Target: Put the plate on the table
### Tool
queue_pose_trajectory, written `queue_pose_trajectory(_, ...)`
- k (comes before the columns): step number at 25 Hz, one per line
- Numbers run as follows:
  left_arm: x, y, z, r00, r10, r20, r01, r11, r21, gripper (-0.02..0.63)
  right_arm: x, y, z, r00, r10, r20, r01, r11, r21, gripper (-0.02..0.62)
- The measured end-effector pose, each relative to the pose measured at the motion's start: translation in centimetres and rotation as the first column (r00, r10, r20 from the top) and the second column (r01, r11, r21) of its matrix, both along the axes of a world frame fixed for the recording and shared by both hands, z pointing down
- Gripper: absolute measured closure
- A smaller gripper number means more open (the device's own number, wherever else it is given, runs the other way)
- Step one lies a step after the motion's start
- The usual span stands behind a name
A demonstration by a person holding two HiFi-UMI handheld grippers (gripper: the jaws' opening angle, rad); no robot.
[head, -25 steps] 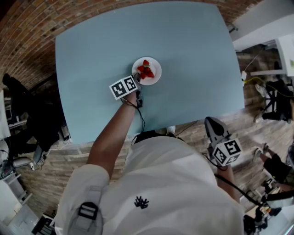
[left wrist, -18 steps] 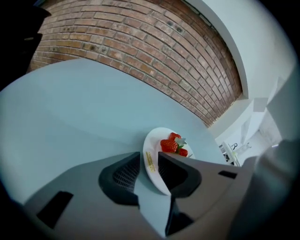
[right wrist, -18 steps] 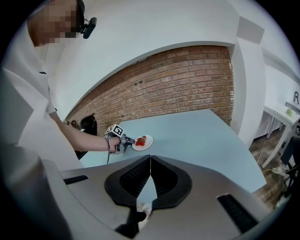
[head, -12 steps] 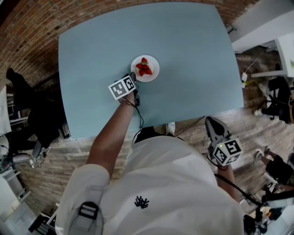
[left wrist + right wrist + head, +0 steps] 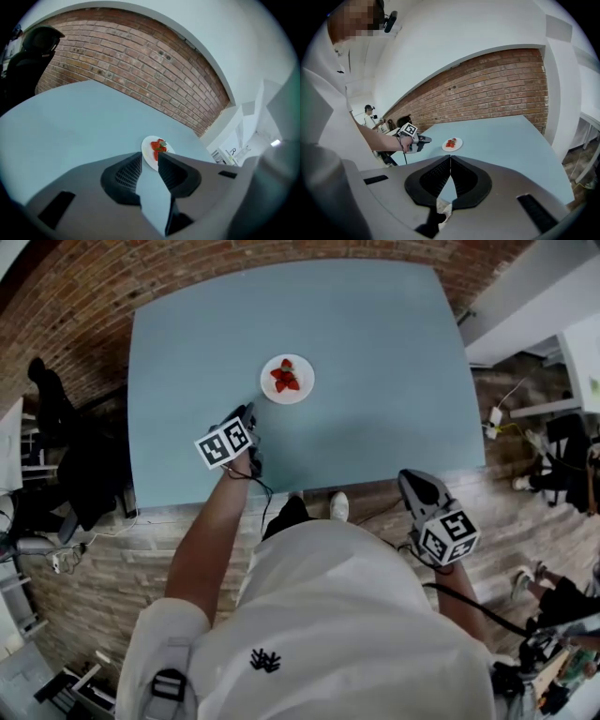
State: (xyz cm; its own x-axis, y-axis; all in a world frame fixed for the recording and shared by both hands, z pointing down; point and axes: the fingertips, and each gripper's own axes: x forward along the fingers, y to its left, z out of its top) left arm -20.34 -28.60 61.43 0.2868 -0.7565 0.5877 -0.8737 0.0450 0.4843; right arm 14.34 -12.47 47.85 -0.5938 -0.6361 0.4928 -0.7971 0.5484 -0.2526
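A brick wall (image 5: 140, 56) runs behind the scene. In the head view a pale plank floor (image 5: 112, 559) lies below the near edge of the large blue-grey surface (image 5: 394, 371). The surface fills most of the upper part of that view.

The person (image 5: 347, 634), in a white shirt, stands at that near edge with the left arm stretched out over it.

The left tool (image 5: 246, 414) hangs above the near-left part of the surface and points toward the middle. In its own view the jaws stand apart; they have just been opening, and nothing lies between them but bare surface. The right tool (image 5: 409, 478) is held off the surface, over the floor near the right end of the near edge. Its jaws are together at the tips. A pale scrap shows low in the gap behind them; it may be only the floor seen through, and the view is too poor to tell.

The white plate (image 5: 302, 390) rests flat on the surface, around its middle and well away from every edge. It is near the left tool's tips but clearly apart from them. A small heap of red strawberries (image 5: 285, 379) lies on the plate.
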Motion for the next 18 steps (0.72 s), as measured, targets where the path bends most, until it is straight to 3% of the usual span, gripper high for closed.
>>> queue_pose_trajectory(4, 1.5, 5.1, -3.8, 0.998, 0.055, -0.042, -0.053, 0.997, 0.048, 0.5, -0.3, 0.1, 0.2, 0.996, -0.087, 0.024, 0.086, 0.996, 0.021, 0.588)
queue_pose_trajectory(5, 2.1, 6.6, -4.8, 0.996, 0.079, -0.031, -0.077, 0.996, 0.055, 0.5, -0.4, 0.2, 0.3, 0.994, -0.109, 0.03, 0.108, 0.994, 0.025, 0.588)
queue_pose_trajectory(7, 3.6, 10.0, -6.8, 0.991, 0.135, 0.007, -0.135, 0.988, 0.078, 0.592, -0.8, 0.5, 1.0, 0.987, -0.158, 0.039, 0.157, 0.987, 0.024, 0.588)
queue_pose_trajectory(8, 4.4, 11.7, -7.7, 0.986, 0.164, 0.018, -0.165, 0.982, 0.092, 0.606, -1.2, 0.9, 1.4, 0.982, -0.186, 0.043, 0.185, 0.982, 0.021, 0.589)
queue_pose_trajectory(13, 8.1, 19.9, -10.4, 0.968, 0.249, 0.02, -0.25, 0.959, 0.135, 0.606, -3.9, 2.2, 2.7, 0.948, -0.315, 0.034, 0.315, 0.949, 0.014, 0.588)
queue_pose_trajectory(18, 10.7, 25.5, -14.1, 0.942, 0.329, 0.064, -0.334, 0.91, 0.243, 0.606, -7.4, 4.4, 1.6, 0.926, -0.377, 0.013, 0.375, 0.924, 0.072, 0.589)
